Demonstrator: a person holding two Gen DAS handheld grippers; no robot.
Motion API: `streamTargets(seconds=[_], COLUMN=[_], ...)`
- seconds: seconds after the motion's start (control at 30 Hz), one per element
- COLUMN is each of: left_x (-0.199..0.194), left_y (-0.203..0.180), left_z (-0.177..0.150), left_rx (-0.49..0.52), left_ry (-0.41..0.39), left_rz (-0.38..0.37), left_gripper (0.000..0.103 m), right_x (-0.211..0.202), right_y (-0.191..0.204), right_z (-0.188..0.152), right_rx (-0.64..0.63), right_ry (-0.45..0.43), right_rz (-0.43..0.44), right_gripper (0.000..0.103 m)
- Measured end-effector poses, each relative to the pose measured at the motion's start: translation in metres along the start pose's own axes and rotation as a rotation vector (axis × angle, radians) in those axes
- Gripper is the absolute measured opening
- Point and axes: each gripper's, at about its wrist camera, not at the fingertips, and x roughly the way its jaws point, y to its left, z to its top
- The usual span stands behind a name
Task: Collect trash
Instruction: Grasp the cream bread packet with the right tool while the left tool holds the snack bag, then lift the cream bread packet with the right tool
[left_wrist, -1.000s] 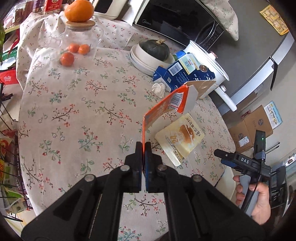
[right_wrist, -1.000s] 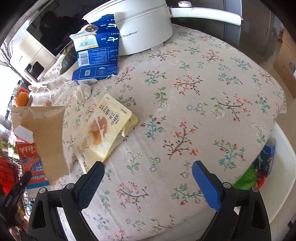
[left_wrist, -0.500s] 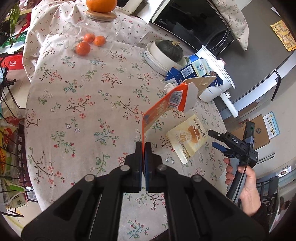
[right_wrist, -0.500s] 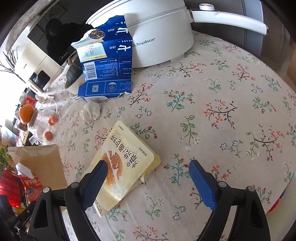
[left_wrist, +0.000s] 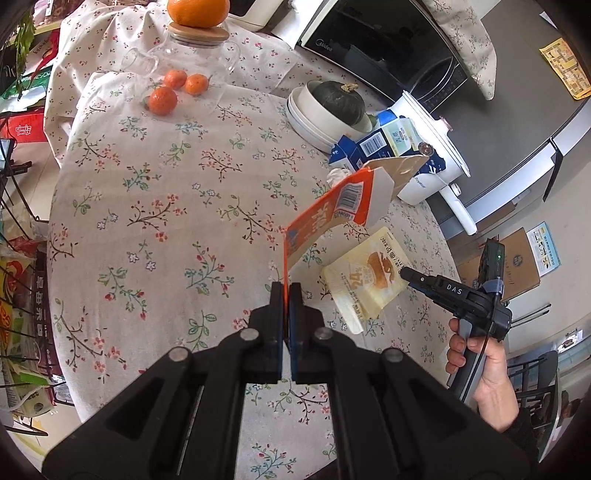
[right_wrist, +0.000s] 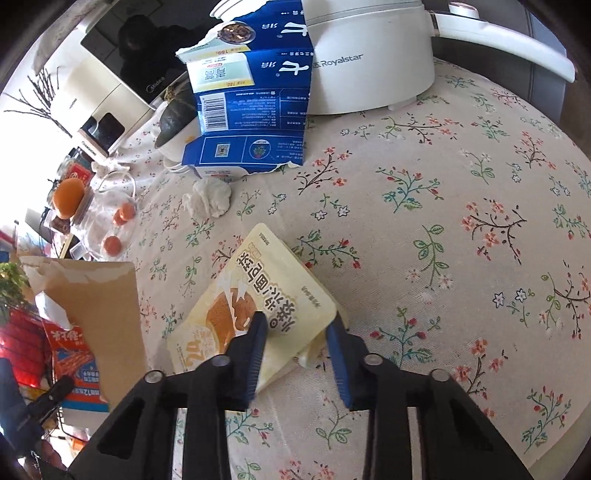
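left gripper (left_wrist: 285, 295) clamped on orange carton (left_wrist: 334, 212), lifted at frame centre; right gripper (right_wrist: 295, 334) parted, straddling yellow wrapper (right_wrist: 258, 306) lying lower centre, not yet pinched; blue carton (right_wrist: 251, 92) and crumpled tissue (right_wrist: 208, 197), upper centre, uncollected on table (right_wrist: 461, 221).

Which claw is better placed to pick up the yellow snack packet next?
Right. The right claw is open, straddling the yellow snack packet; the left claw is shut on the orange carton.
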Motion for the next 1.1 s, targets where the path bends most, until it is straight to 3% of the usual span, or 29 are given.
streamTargets(seconds=[0.1,0.23,0.53,1.1], left_x=[0.000,0.001,0.006,0.034], left_y=[-0.001,-0.007,-0.033,-0.117], left_z=[0.000,-0.003,-0.008,-0.031], left_rx=[-0.010,-0.014,0.026,0.168], left_ry=[0.004,0.016,0.036,0.099], left_rz=[-0.024,-0.056,-0.095,-0.173], left_gripper=[0.003,0.003,0.003,0.003], right_x=[-0.008,-0.029,-0.081,-0.176], right_y=[0.005,0.014,0.013,-0.062], right_z=[-0.002,-0.005,-0.019,-0.048], right_rx=[-0.016,-0.047,-0.115,-0.025], right_ry=[-0.004,-0.040,-0.103,-0.221], right_rz=[0.028,0.056,-0.006,-0.055], right_gripper=[0.011,0.006,0.005,0.005])
